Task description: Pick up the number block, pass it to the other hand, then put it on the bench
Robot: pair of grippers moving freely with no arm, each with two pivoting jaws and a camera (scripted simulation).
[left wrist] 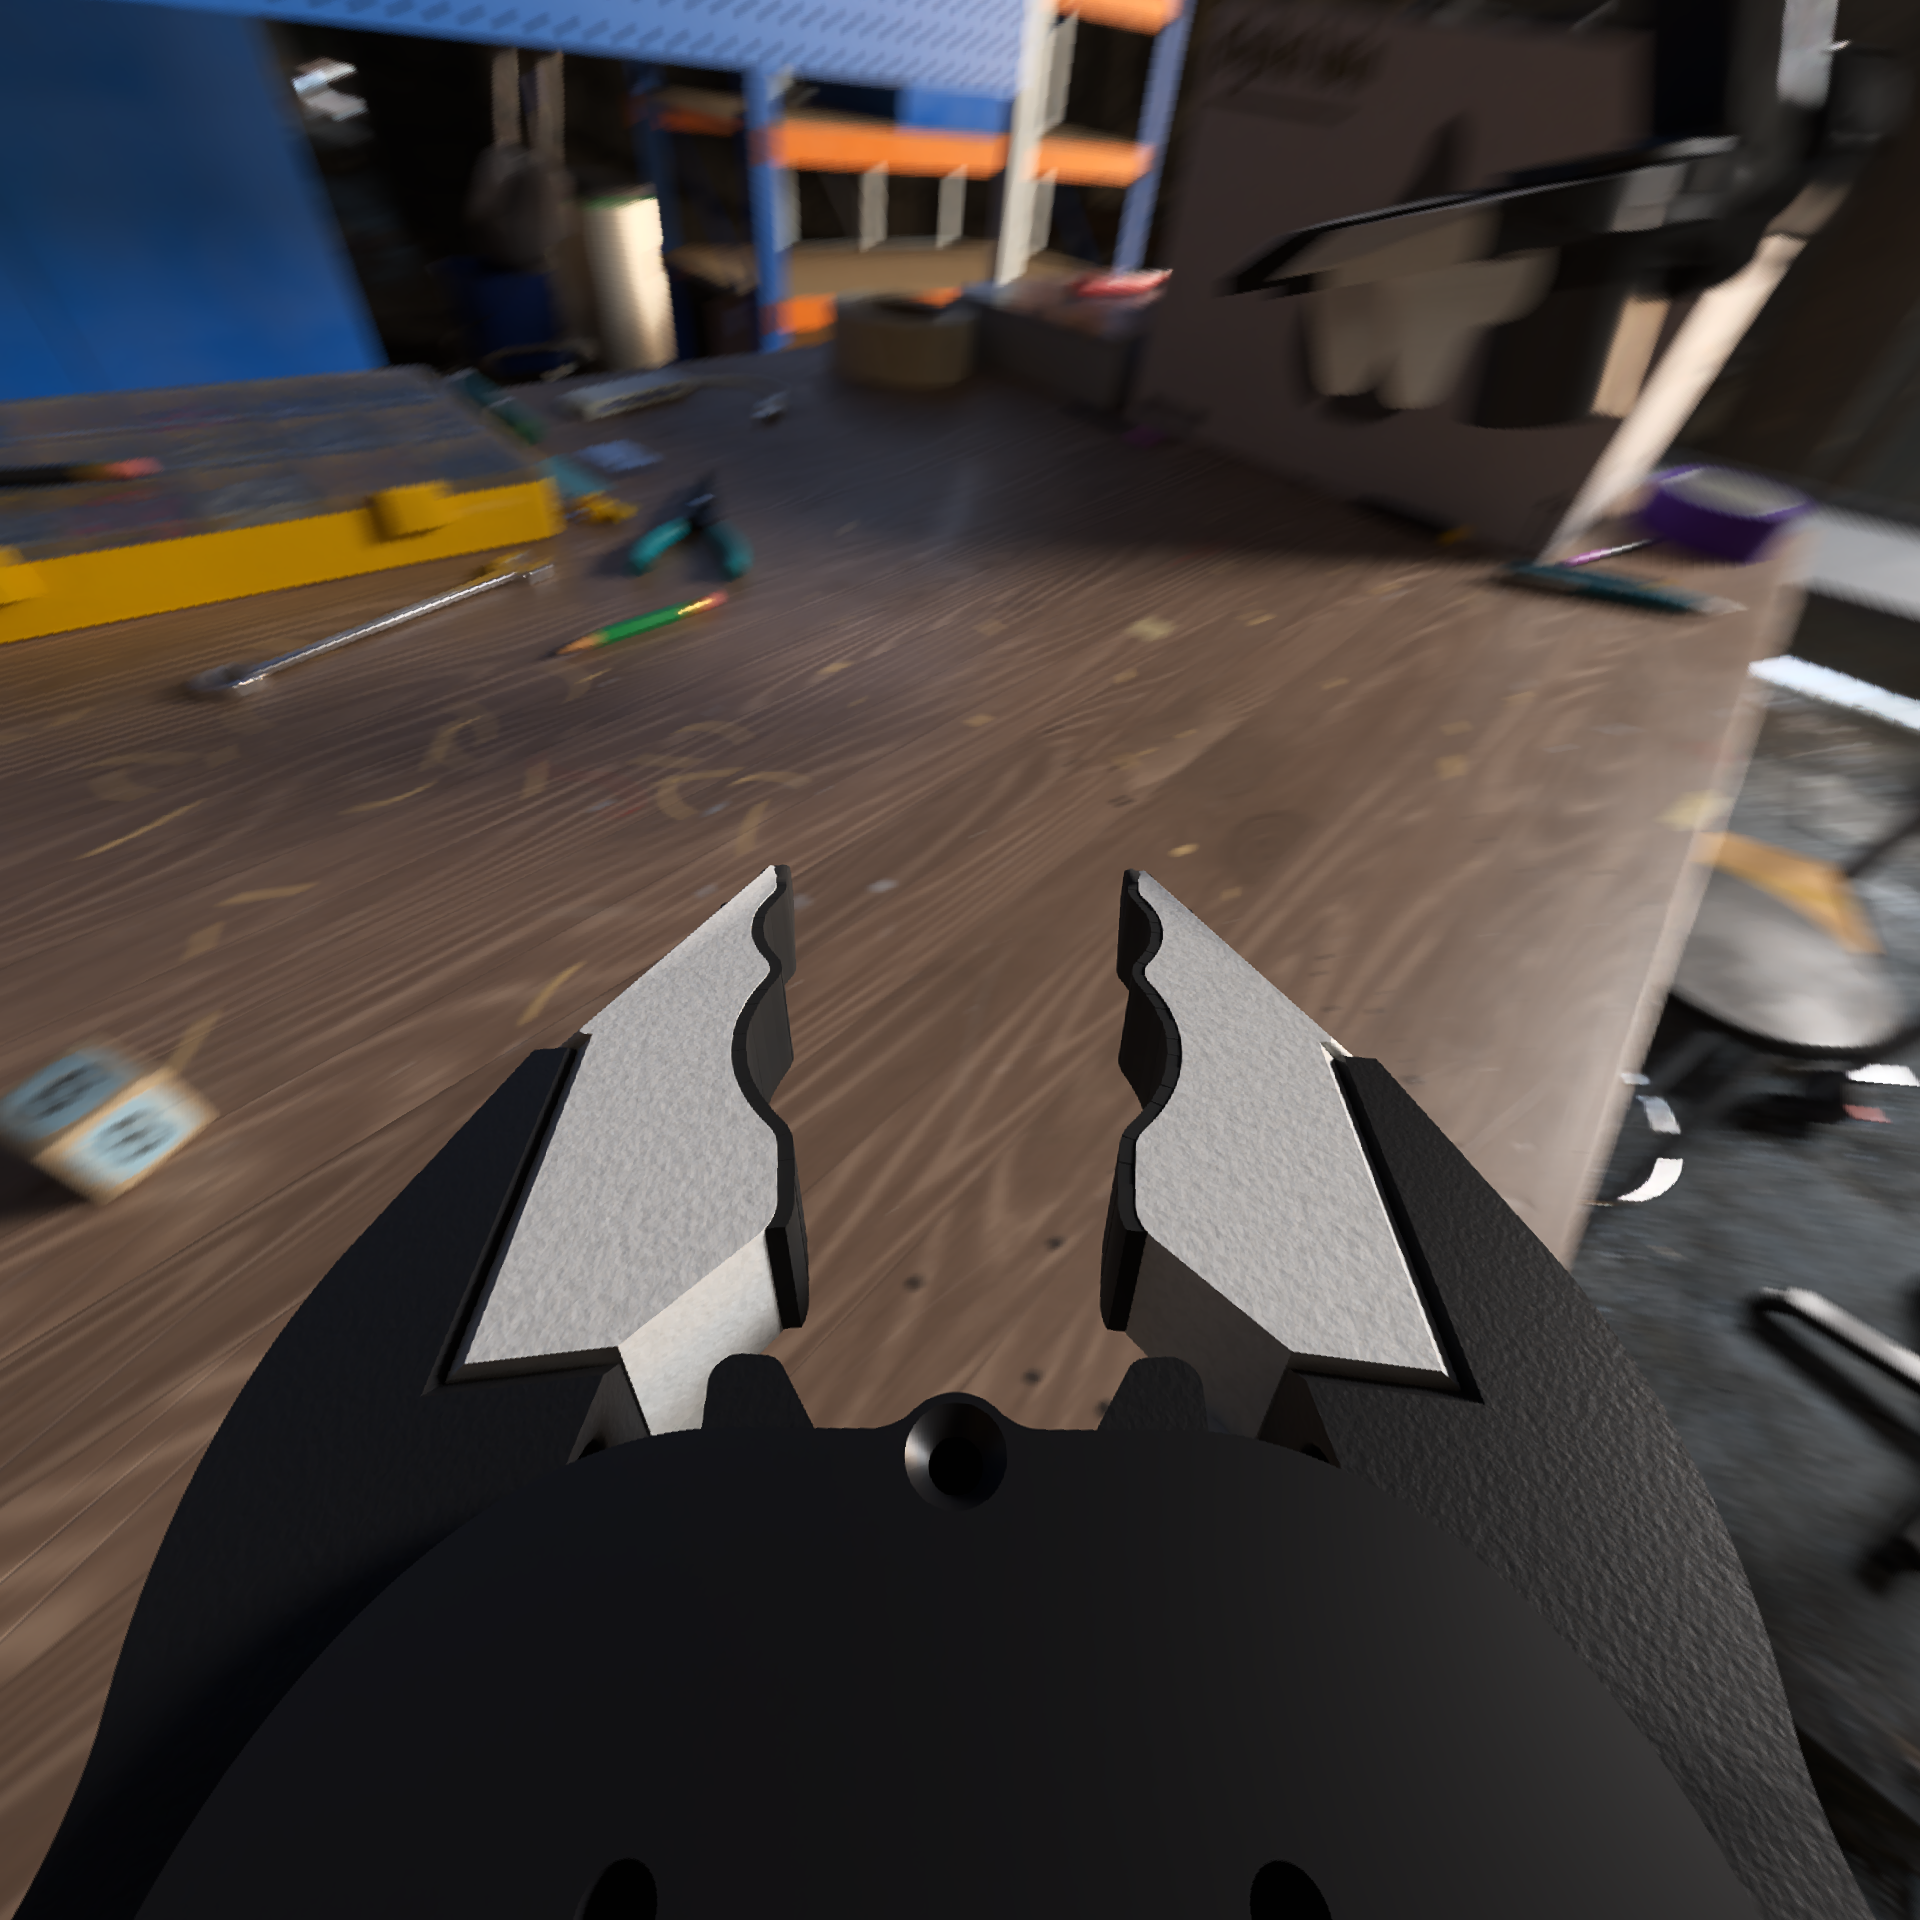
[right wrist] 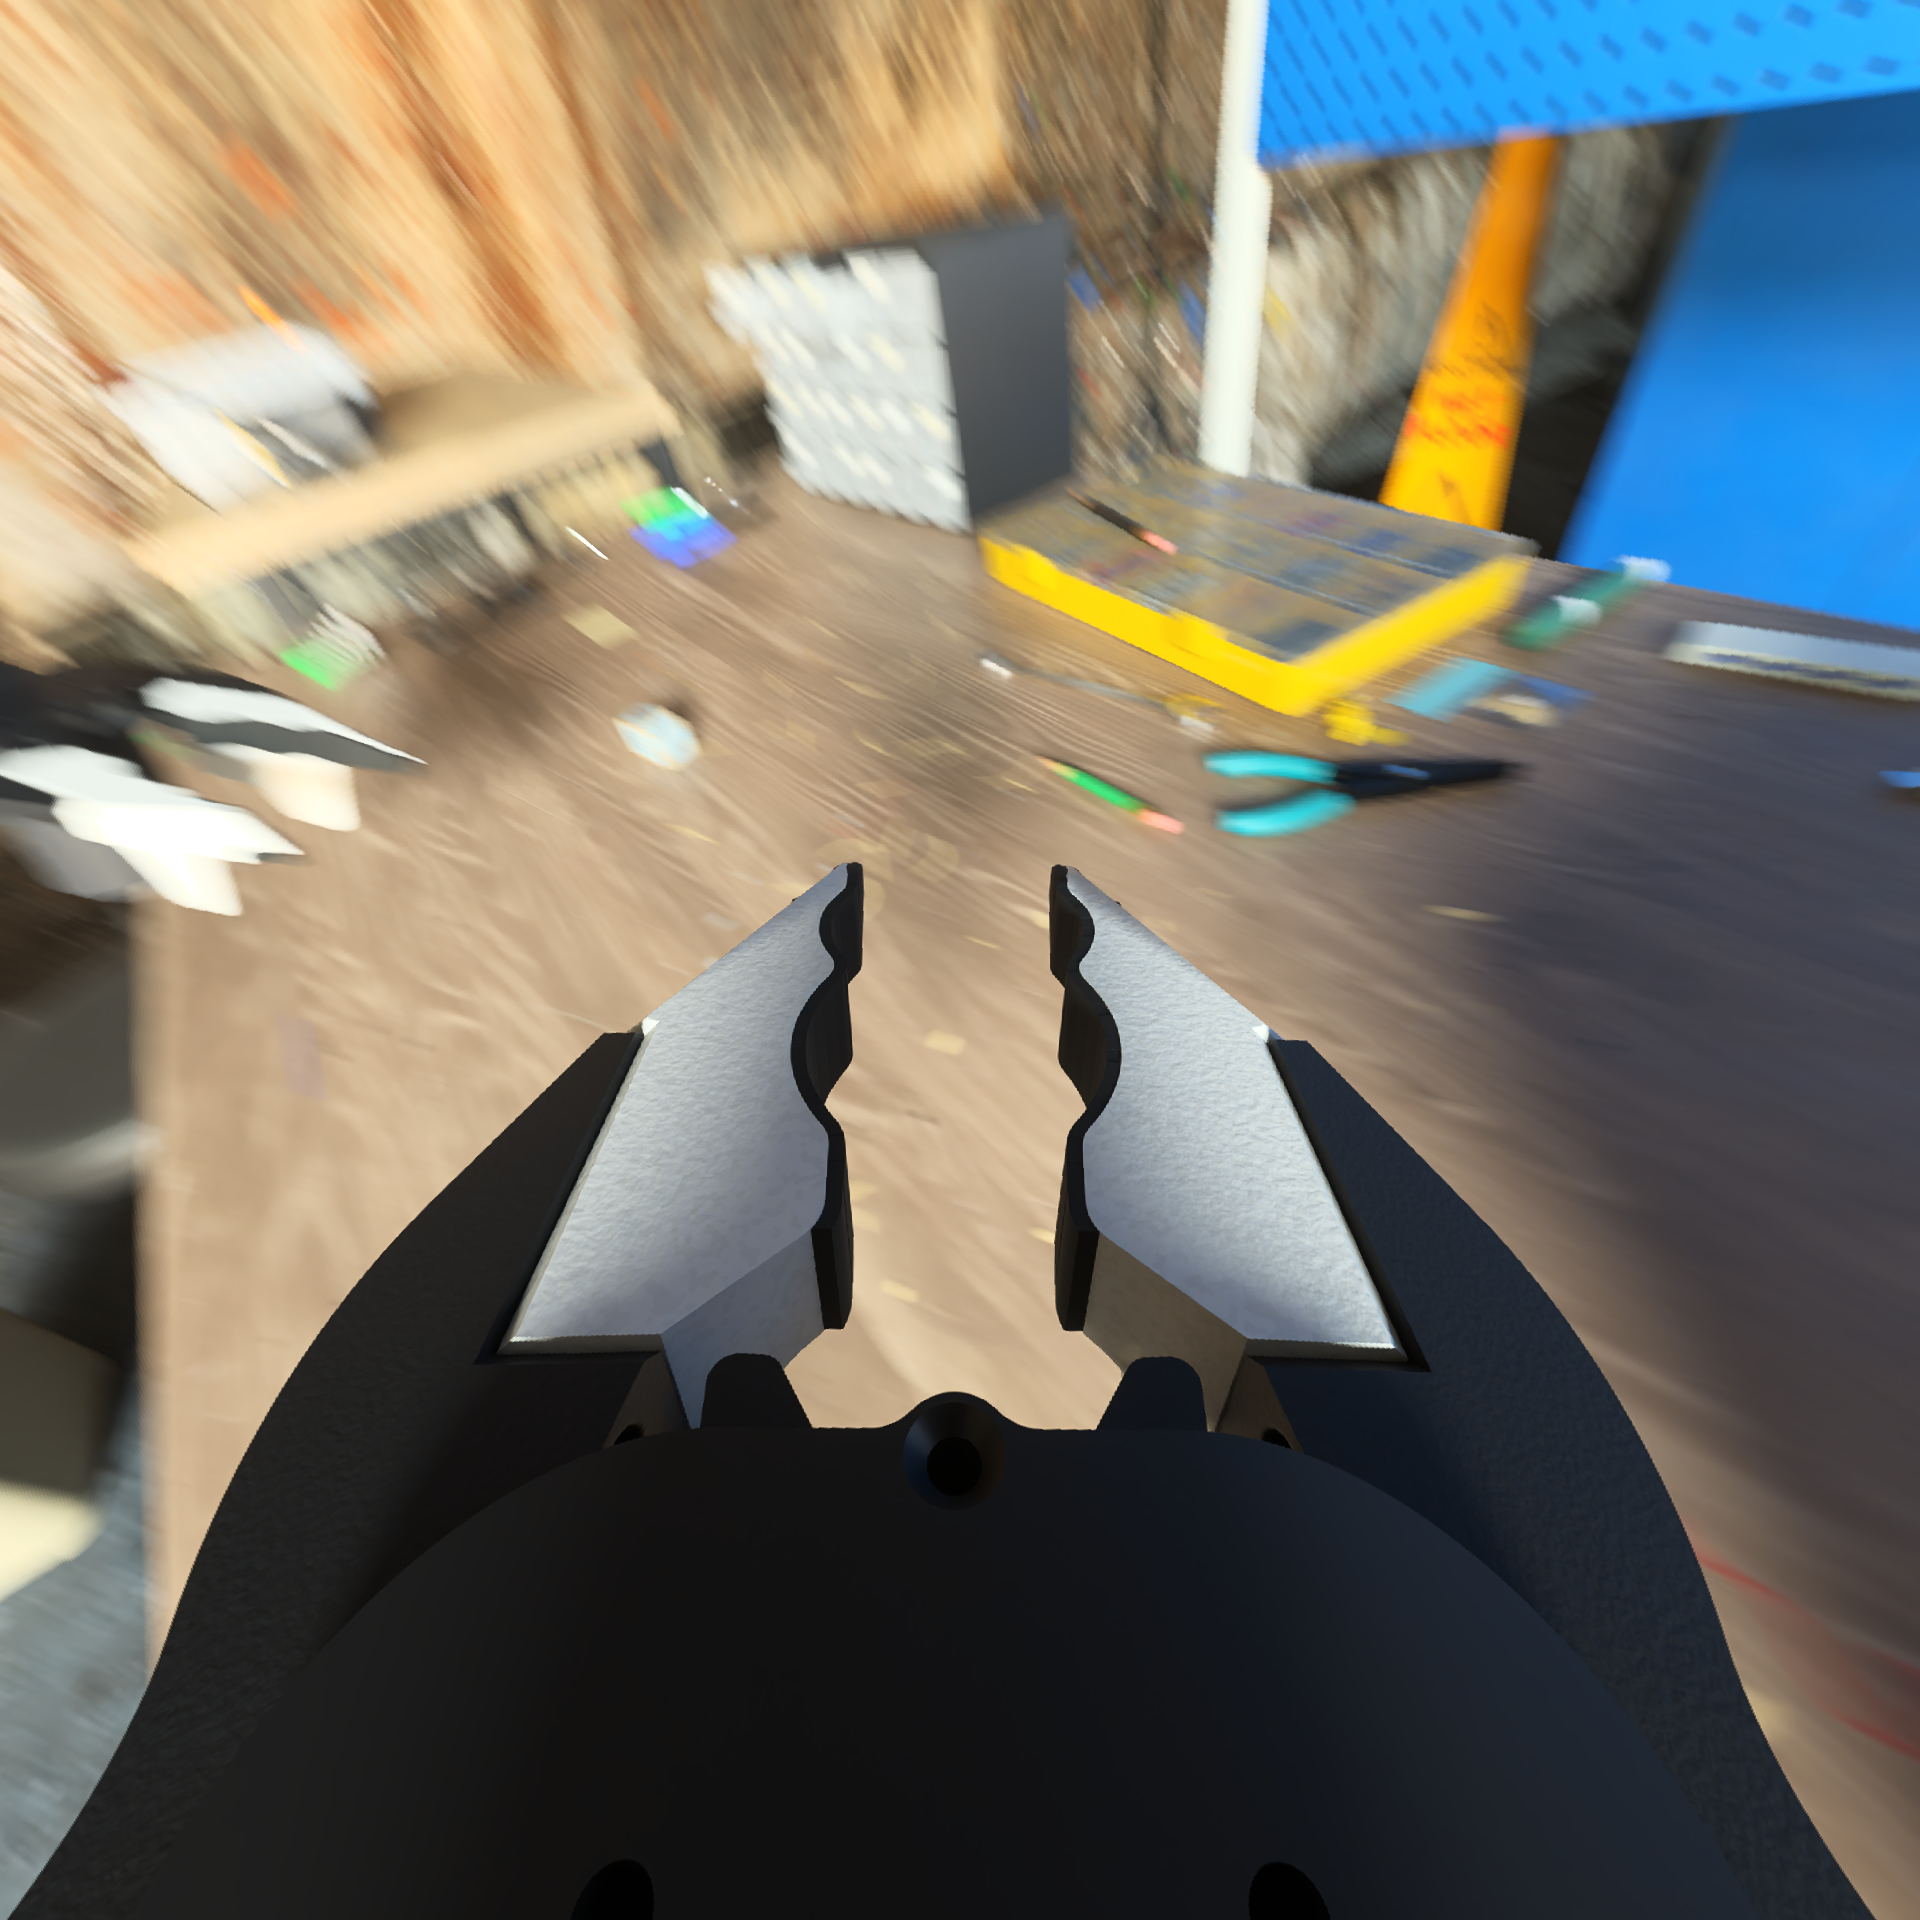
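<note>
Number block (left wrist: 99, 1127), small tan cube, blue faces, lies on brown wood surface (left wrist: 1039, 727). Our left gripper (left wrist: 956, 883), right gripper (right wrist: 956, 878) both released, empty. Next we reach, grab.

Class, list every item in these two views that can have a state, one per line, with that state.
left tool: open, empty.
right tool: open, empty.
number block: lying on the bench, ungripped.
yellow parts case: lid shut.
teal pliers: lying flat, handles apart.
wrench: lying flat.

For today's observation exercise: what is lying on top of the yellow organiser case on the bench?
A thin dark tool with a reddish tip lies across the lid of the yellow organiser case. Blur hides what it is, and the contents beneath the lid.
</note>
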